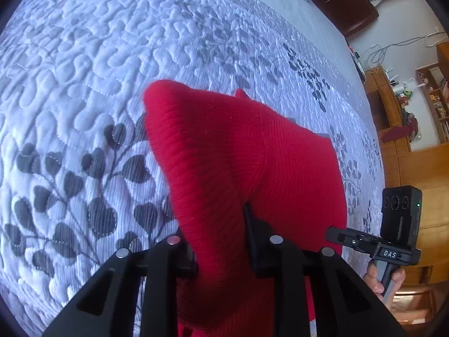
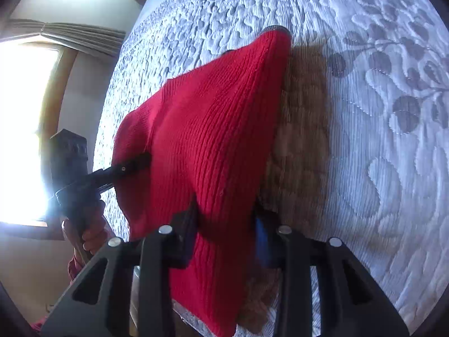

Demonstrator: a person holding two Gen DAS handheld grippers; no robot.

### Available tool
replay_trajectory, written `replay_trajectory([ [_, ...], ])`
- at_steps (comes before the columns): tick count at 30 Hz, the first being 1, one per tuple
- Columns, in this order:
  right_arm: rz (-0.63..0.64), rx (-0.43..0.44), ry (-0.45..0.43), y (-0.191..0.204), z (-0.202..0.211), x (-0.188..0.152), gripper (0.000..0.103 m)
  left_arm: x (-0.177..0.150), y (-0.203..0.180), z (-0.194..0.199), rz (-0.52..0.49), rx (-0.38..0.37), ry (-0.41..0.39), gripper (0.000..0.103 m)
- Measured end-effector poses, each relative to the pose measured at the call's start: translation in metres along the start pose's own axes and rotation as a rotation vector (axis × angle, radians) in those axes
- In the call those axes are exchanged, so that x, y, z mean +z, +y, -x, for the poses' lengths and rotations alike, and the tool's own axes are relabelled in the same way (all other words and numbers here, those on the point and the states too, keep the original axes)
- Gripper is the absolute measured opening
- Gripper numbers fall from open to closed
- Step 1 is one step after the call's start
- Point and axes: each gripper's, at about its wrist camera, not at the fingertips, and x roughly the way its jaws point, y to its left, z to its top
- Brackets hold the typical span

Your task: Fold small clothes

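A red knitted garment [image 1: 224, 154] hangs lifted above the quilted bedspread [image 1: 84, 70], stretched between both grippers. My left gripper [image 1: 221, 241] is shut on one edge of it; the cloth hides the fingertips. My right gripper [image 2: 224, 224] is shut on another edge of the red garment [image 2: 213, 118]. The left gripper also shows in the right wrist view [image 2: 134, 164], clamped on the cloth's left side. The right gripper's body shows in the left wrist view [image 1: 364, 241] at the cloth's right side. The garment's far end [image 2: 276, 32] reaches down to the bed.
The bed is covered by a white quilt with grey leaf print [image 2: 393, 98]. Wooden shelves and cabinets [image 1: 415, 112] stand beyond the bed's right side. A bright window with a curtain [image 2: 25, 126] is at the left.
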Motion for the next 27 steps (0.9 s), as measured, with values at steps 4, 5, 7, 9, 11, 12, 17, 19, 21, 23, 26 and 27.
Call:
replay_trajectory([
  [4,0.022,-0.032,-0.011,0.006,0.018,-0.008,0.03,-0.009,-0.019,0.01,-0.007,0.004,-0.006,0.023],
  [5,0.024,-0.038,-0.013,0.006,0.023,-0.01,0.029,-0.011,-0.026,0.012,-0.007,-0.002,-0.005,0.023],
  [7,0.03,-0.052,-0.017,0.005,0.038,-0.015,0.029,-0.015,-0.04,0.014,-0.018,-0.011,-0.006,0.022],
  [9,0.041,-0.072,-0.033,0.002,0.056,-0.019,0.029,-0.02,-0.062,0.015,-0.039,-0.02,-0.008,0.022],
  [11,0.055,-0.089,-0.051,-0.001,0.077,-0.023,0.029,-0.023,-0.08,0.015,-0.057,-0.034,-0.014,0.022],
  [12,0.06,-0.097,-0.061,-0.004,0.091,-0.025,0.029,-0.024,-0.095,0.015,-0.07,-0.045,-0.019,0.022],
  [17,0.04,-0.143,-0.09,-0.04,0.153,-0.023,0.029,-0.024,-0.157,0.002,-0.123,-0.093,-0.021,0.022],
  [19,0.029,-0.163,-0.094,-0.057,0.168,-0.018,0.029,-0.021,-0.181,-0.013,-0.134,-0.101,-0.007,0.022],
  [21,0.006,-0.192,-0.091,-0.08,0.178,-0.013,0.03,-0.019,-0.198,-0.031,-0.15,-0.091,0.005,0.022],
  [23,-0.023,-0.221,-0.078,-0.105,0.174,-0.006,0.03,-0.017,-0.213,-0.054,-0.177,-0.055,0.016,0.022],
  [26,-0.07,-0.244,-0.052,-0.142,0.156,0.001,0.03,-0.012,-0.22,-0.096,-0.198,0.026,0.037,0.022],
  [27,-0.084,-0.227,-0.055,-0.151,0.151,0.001,0.031,-0.011,-0.219,-0.108,-0.193,0.061,0.043,0.022],
])
